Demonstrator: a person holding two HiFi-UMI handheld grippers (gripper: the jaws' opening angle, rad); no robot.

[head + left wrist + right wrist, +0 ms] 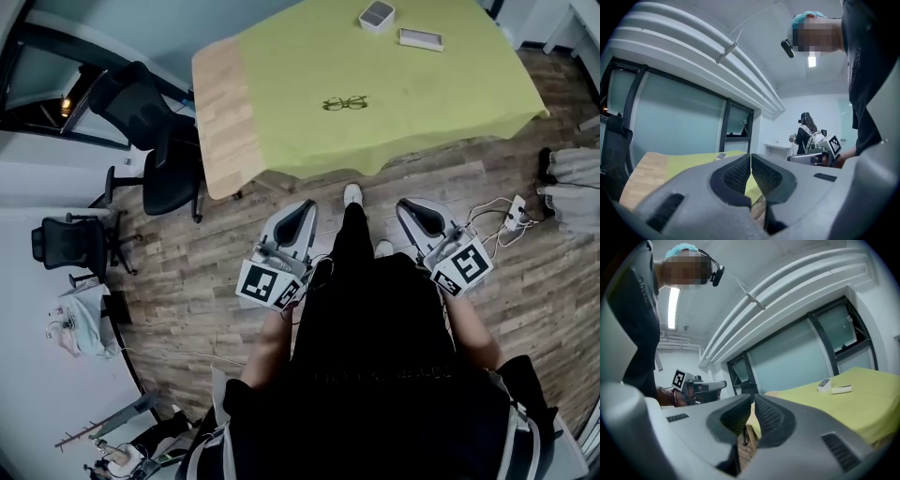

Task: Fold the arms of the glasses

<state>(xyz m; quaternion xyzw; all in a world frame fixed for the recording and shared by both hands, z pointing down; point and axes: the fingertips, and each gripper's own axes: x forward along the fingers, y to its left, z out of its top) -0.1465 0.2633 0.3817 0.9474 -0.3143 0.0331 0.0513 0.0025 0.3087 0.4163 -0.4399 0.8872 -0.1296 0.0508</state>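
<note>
Dark-framed glasses (345, 103) lie on the yellow-green cloth (422, 94) near the middle of the table; they are too small to show how their arms stand. Both grippers hang low in front of my body, over the floor and short of the table's near edge. My left gripper (302, 208) is shut with nothing in it, its tips meeting (751, 157). On the other side, my right gripper (409, 204) is also shut and empty (753, 399). Each gripper view shows the other gripper off to the side and misses the glasses.
A small white case (377, 15) and a flat lid (420, 38) sit at the table's far side. Black office chairs (155, 141) stand left of the table. A power strip with cables (514, 214) lies on the wood floor at right. Another person (806, 131) stands far off.
</note>
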